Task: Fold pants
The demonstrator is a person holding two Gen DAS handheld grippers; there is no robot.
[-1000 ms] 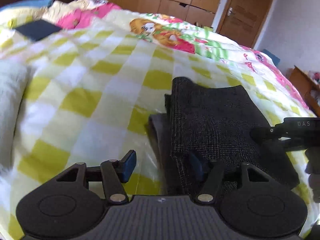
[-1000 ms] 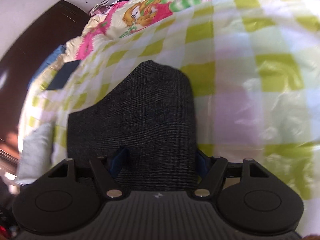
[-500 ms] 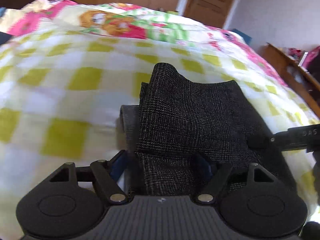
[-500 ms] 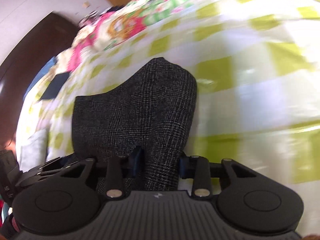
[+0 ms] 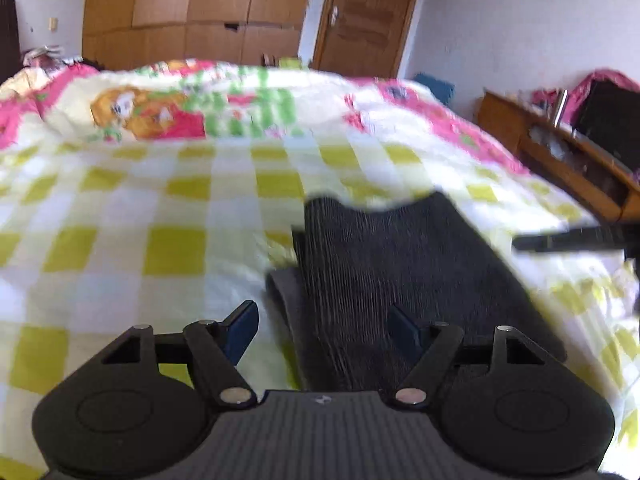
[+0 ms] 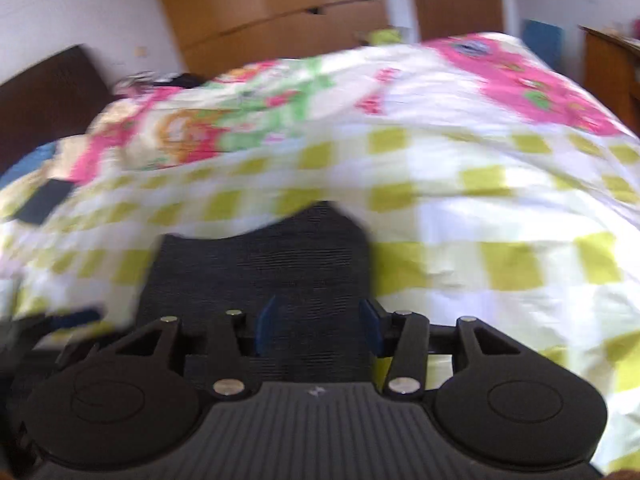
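The dark grey checked pants (image 5: 400, 264) lie folded into a compact stack on the yellow-and-white checked bedspread (image 5: 160, 216). My left gripper (image 5: 322, 326) is open just above their near left edge: its left fingertip is over the bedspread, its right fingertip over the cloth. In the right wrist view the pants (image 6: 272, 264) fill the gap of my right gripper (image 6: 318, 324). Its jaws are opening, with the cloth lying flat below and between them, not pinched. The right gripper's finger (image 5: 572, 238) shows as a blurred black bar at the pants' right side.
A pink cartoon quilt (image 5: 160, 112) covers the far half of the bed. Wooden wardrobe (image 5: 192, 12) and door (image 5: 364, 16) stand behind it. A cluttered wooden desk (image 5: 568, 160) is at the right, a dark headboard (image 6: 48, 92) at the left.
Both grippers have drawn back and risen, so the views tilt up to the wardrobe. The right gripper pinched a fold of the pants half a second ago and has widened since.
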